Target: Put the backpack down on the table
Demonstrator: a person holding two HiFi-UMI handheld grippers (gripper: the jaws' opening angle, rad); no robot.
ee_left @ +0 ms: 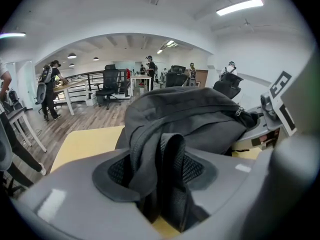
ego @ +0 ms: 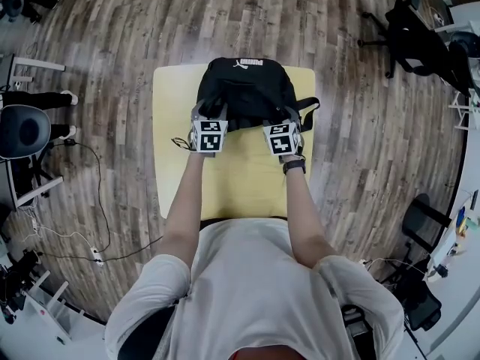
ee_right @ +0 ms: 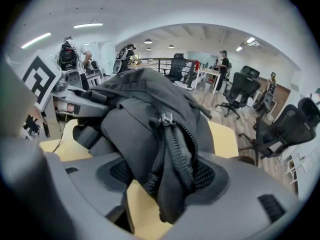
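A black backpack (ego: pixel 244 88) lies on the far half of the yellow table (ego: pixel 232 178). My left gripper (ego: pixel 210 115) is at its near left corner and my right gripper (ego: pixel 289 116) at its near right corner. In the left gripper view a webbing strap (ee_left: pixel 172 169) and a fold of the backpack (ee_left: pixel 185 114) hang loosely between the jaws of the left gripper (ee_left: pixel 162 181), with both pads showing beside them. In the right gripper view the zipper edge (ee_right: pixel 175 144) of the backpack (ee_right: pixel 145 114) sits between the jaws of the right gripper (ee_right: pixel 162 181). Table (ee_right: pixel 142 209) shows in the gap at the left pad.
The table stands on a wooden floor (ego: pixel 112 43). Black office chairs (ego: pixel 420 40) are at the far right, another chair (ego: pixel 26 130) and floor cables (ego: pixel 97 223) at the left. Desks, chairs and several people (ee_left: pixel 50 89) are in the background.
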